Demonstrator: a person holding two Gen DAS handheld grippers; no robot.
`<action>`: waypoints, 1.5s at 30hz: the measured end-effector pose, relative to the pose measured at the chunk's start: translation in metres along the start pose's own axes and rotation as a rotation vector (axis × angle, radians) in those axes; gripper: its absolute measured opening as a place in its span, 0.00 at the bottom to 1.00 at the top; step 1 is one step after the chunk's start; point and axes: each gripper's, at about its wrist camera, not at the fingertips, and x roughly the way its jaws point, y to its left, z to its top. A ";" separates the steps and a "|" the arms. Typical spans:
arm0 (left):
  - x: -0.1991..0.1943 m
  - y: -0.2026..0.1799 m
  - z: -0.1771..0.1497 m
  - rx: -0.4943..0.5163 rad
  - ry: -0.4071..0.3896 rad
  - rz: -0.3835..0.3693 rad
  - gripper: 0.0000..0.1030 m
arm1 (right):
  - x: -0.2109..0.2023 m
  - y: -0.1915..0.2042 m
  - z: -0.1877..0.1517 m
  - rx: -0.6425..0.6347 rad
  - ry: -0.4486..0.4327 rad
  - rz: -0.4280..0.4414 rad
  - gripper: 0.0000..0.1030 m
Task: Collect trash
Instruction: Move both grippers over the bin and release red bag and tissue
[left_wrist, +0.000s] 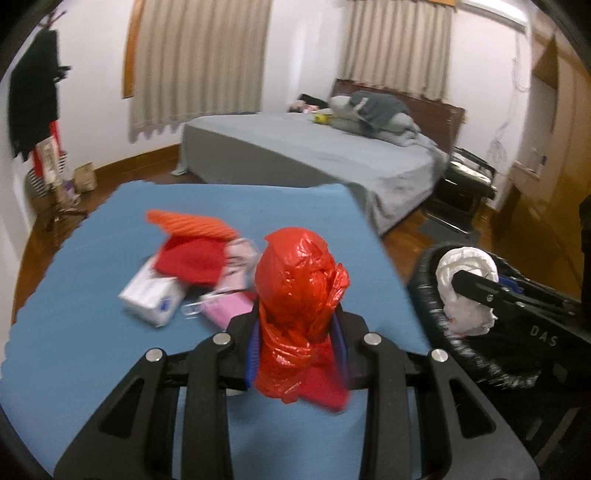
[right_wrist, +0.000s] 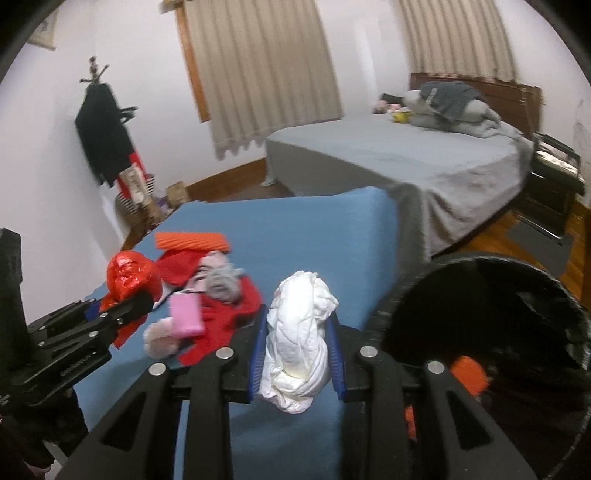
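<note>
Now, crumpled glossy red plastic bag (left_wrist: 295, 295), scrunched white wad (right_wrist: 299, 332)

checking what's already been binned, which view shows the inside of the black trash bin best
The right wrist view: the round black trash bin opens toward the camera, with an orange scrap visible inside. The left wrist view shows only its rim and outer wall, partly hidden behind the right tongs.
</note>
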 end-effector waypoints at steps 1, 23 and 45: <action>0.003 -0.010 0.001 0.013 0.001 -0.018 0.30 | -0.003 -0.007 -0.001 0.008 -0.003 -0.012 0.28; 0.079 -0.178 -0.003 0.221 0.088 -0.314 0.30 | -0.048 -0.151 -0.033 0.234 -0.027 -0.289 0.30; 0.073 -0.167 0.005 0.204 0.045 -0.296 0.74 | -0.062 -0.156 -0.037 0.290 -0.062 -0.386 0.89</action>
